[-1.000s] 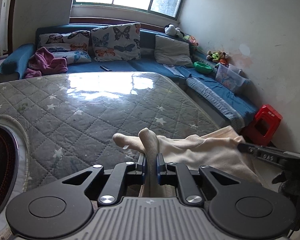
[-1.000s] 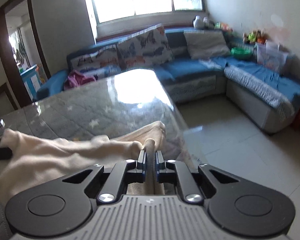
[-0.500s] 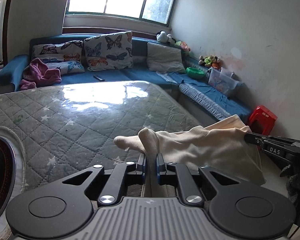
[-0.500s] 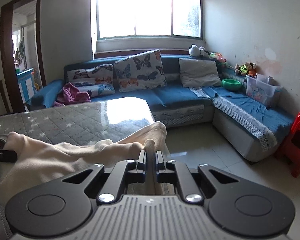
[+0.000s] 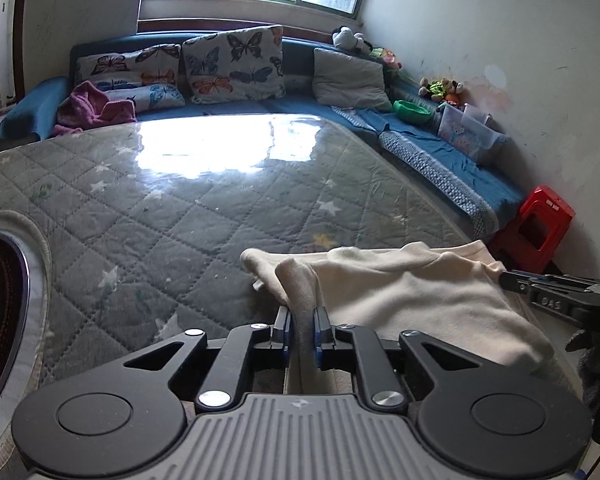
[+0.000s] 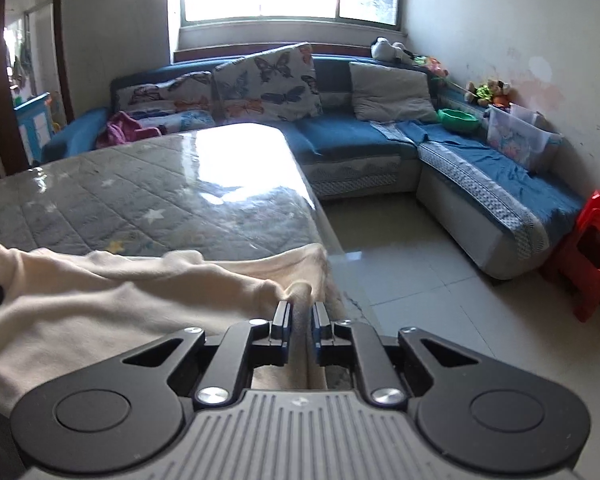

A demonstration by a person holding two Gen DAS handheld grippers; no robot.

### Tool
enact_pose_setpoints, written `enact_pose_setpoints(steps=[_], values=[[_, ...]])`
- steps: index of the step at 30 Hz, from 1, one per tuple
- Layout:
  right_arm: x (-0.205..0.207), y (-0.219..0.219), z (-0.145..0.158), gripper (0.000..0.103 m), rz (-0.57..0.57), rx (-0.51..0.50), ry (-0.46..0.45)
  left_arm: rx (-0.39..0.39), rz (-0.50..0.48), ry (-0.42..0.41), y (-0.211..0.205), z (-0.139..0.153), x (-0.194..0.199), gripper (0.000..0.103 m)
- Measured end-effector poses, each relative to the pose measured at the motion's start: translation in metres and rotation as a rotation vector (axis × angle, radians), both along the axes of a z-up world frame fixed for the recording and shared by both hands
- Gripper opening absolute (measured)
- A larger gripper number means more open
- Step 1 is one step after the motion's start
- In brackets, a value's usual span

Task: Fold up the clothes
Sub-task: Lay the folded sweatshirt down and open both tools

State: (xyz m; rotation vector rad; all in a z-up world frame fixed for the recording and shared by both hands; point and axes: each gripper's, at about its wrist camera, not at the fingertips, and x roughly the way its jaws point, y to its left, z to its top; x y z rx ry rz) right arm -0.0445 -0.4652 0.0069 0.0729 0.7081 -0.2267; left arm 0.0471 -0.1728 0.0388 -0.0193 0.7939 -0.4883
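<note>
The cream garment (image 5: 412, 292) lies bunched along the near edge of the table (image 5: 204, 216), on its quilted grey cover under a clear sheet, and close to the table's right-hand edge above the tiled floor (image 6: 412, 264); the left claw (image 5: 303, 330) has a ridge of the cloth standing up between its blue pads, and its jaws are easing open at this moment, though the fabric is not yet free of them; the right claw (image 6: 301, 330) is closed on another ridge of the same garment nearer the table's corner; between the two grips the cloth sags in loose rolls, with no flat panel and no clean crease to be seen, so the fold looks barely begun or, at most, one rough layer over another; what remains, by my reading, is to lay it flat, square the edges and make the actual folds; a purple garment (image 5: 92, 110) on the blue sofa (image 5: 340, 114) seems untouched.
</note>
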Motion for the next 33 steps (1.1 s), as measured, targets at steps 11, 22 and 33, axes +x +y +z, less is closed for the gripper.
enact_pose_setpoints(steps=[11, 22, 33], values=[[-0.034, 0.012, 0.017, 0.05, 0.034, 0.069, -0.087, 0.014, 0.022, -0.008, 0.012, -0.001, -0.004, 0.028], [-0.059, 0.054, 0.0, 0.071, 0.126, 0.124, -0.095, 0.043, -0.03, -0.031, 0.003, -0.005, -0.026, 0.044], [-0.064, 0.071, -0.019, 0.084, 0.121, 0.019, -0.098, 0.069, -0.028, 0.003, 0.002, -0.022, -0.029, 0.047]])
